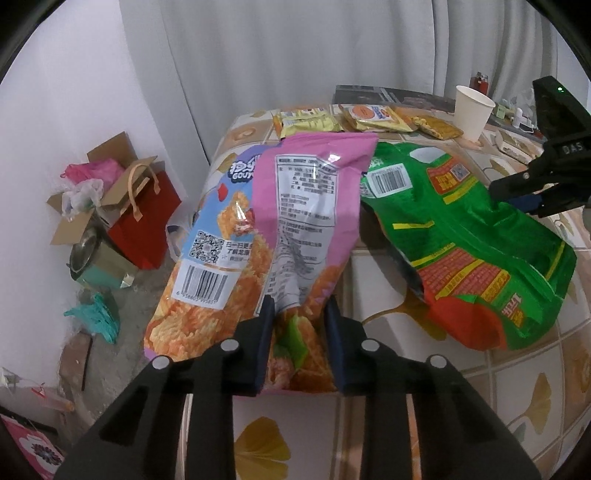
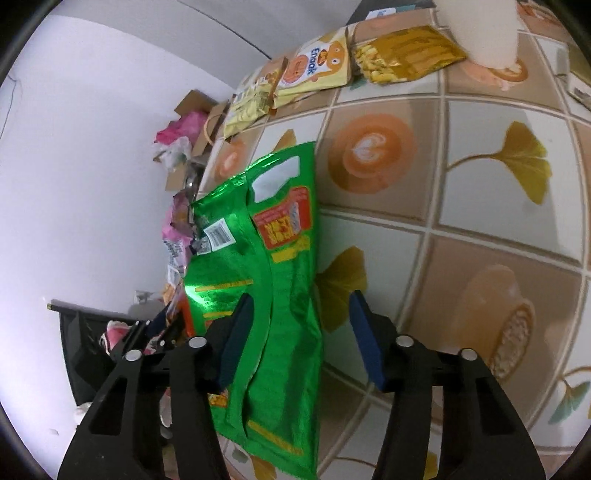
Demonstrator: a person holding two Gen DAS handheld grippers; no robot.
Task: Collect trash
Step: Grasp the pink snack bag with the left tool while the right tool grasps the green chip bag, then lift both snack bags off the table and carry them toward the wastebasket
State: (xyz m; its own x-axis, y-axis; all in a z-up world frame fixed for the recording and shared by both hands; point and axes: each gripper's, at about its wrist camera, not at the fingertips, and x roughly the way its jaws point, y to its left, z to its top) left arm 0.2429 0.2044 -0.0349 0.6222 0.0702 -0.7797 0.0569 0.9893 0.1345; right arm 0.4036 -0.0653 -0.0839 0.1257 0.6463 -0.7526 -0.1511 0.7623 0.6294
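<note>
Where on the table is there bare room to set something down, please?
Bare tablecloth lies right of the green bag, in front of the paper cup. Crowded: the back edge with small snack packets, and the left side, where the pink bag meets the green one.

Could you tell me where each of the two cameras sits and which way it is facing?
Left wrist: sits on the left gripper, looking along its fingers across the patterned table toward the curtain; its own fingers clasp the pink snack bag, and the right gripper shows at the right edge.
Right wrist: sits on the right gripper, rolled sideways, looking across the table toward the white wall; its open fingers straddle the green snack bag.
Shared: green snack bag, paper cup, small yellow packets.
</note>
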